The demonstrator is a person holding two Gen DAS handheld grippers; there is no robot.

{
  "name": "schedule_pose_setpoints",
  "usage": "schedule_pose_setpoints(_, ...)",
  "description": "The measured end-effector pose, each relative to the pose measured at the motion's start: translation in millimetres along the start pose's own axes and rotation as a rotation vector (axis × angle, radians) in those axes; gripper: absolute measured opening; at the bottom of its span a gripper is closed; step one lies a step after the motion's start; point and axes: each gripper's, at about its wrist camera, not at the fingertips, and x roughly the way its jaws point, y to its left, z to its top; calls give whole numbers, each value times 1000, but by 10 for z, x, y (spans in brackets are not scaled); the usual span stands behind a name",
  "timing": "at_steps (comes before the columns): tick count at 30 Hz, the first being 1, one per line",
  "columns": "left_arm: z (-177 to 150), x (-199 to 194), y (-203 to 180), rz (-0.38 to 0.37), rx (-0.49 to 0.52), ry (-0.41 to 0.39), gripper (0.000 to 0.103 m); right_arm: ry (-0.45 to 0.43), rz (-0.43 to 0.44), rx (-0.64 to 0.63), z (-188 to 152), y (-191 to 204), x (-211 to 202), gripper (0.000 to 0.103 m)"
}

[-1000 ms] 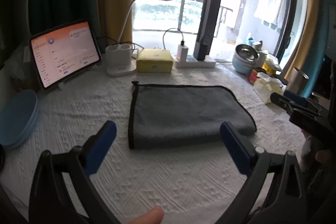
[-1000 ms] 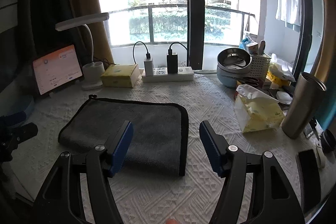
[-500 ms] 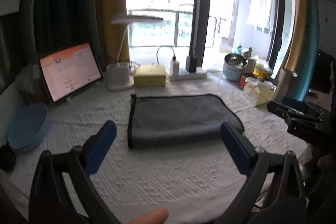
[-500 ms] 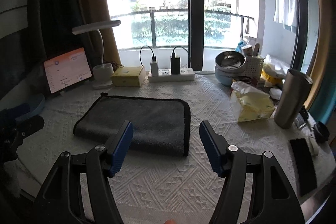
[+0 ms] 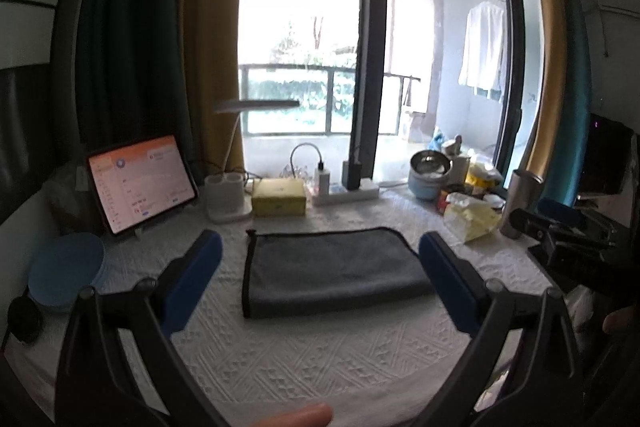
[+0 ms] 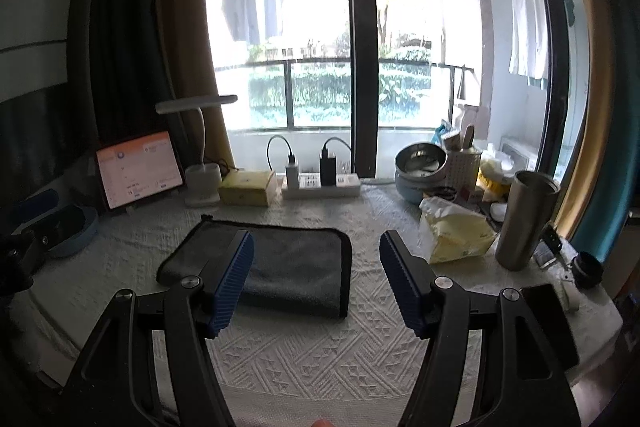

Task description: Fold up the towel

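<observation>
Left wrist view: you had the left gripper [image 5: 320, 267] w/ jaws wide apart, holding nothing, hanging above the near edge of the table [image 5: 320, 359]. The towel [image 5: 332, 269] lay flat mid-table, already doubled by the look of it, w/ its fold along the near edge. Right gripper [image 6: 316, 275] was likewise spread wide and empty, towel [image 6: 296, 267] ahead and a bit left of it.

Judging from that, the fold looked done or nearly so. If you wanted one more fold, you needed to pinch both layers at the right end's corners, lift low, carry them over to the left edge, line up the trim, then let go. The bag [image 6: 456, 235] sat near the right end, so no wide swing there.
</observation>
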Motion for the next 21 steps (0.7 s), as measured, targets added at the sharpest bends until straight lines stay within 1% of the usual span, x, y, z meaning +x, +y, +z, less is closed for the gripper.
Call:
schedule_pose_setpoints(5,51,-146,-61,-13,15,-45,100,-69,9,-5,70,-27,-242,69)
schedule_pose_setpoints(11,159,-306,-102,-10,29,-123,100,-156,3,-25,177,-26,-526,69)
schedule_pose_setpoints(18,237,-499,-119,6,43,-218,100,-205,-10,-36,237,-36,-687,69)
schedule_pose_setpoints(21,265,-556,-111,7,48,-242,100,-225,-14,-39,252,-28,-738,69)
